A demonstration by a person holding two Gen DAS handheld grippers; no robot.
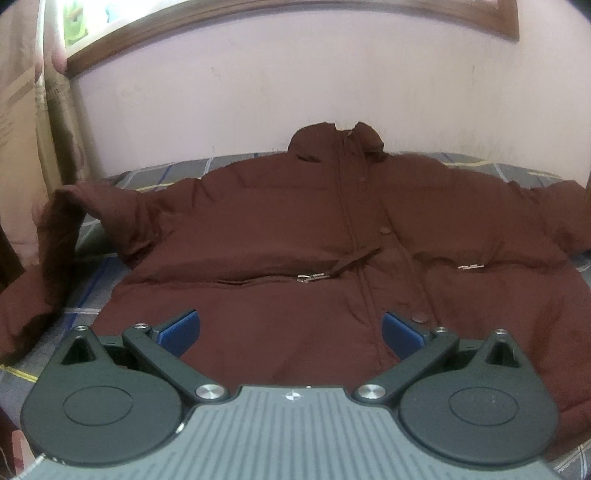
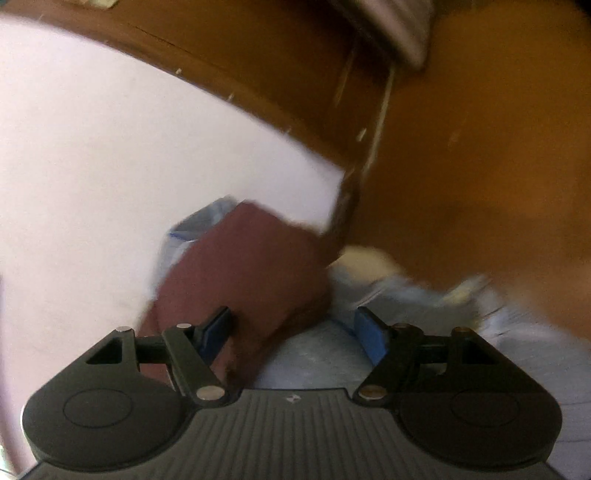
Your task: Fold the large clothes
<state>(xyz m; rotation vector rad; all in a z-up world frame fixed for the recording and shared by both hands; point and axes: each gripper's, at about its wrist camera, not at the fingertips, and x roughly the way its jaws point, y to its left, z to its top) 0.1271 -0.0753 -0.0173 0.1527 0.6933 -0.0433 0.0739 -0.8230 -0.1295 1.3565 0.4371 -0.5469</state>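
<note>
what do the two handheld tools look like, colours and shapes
Both look alike. The left tool has a grey ribbed body with a small logo at its front edge, two round black housings with circular insets, black linkage arms with silver pivot screws, and blue pads on the fingertips. The right tool, blurred, shows the same build. No cables, sleeves or hands show.

My left gripper (image 1: 290, 330) hangs over the lower front of a maroon padded jacket (image 1: 295, 236), jaws spread wide with the blue pads (image 1: 181, 330) apart and nothing between them. The jacket lies front up on a bed with a grey checked cover (image 1: 92, 273), collar (image 1: 336, 142) toward the pale pink wall (image 1: 258, 92). One sleeve (image 1: 48, 258) droops off the bed's edge on my left. Snap buttons (image 1: 386, 230) run down the placket, and two metal zipper pulls (image 1: 314, 277) sit at the pockets. A wooden window frame (image 1: 166, 26) crosses above.
</note>
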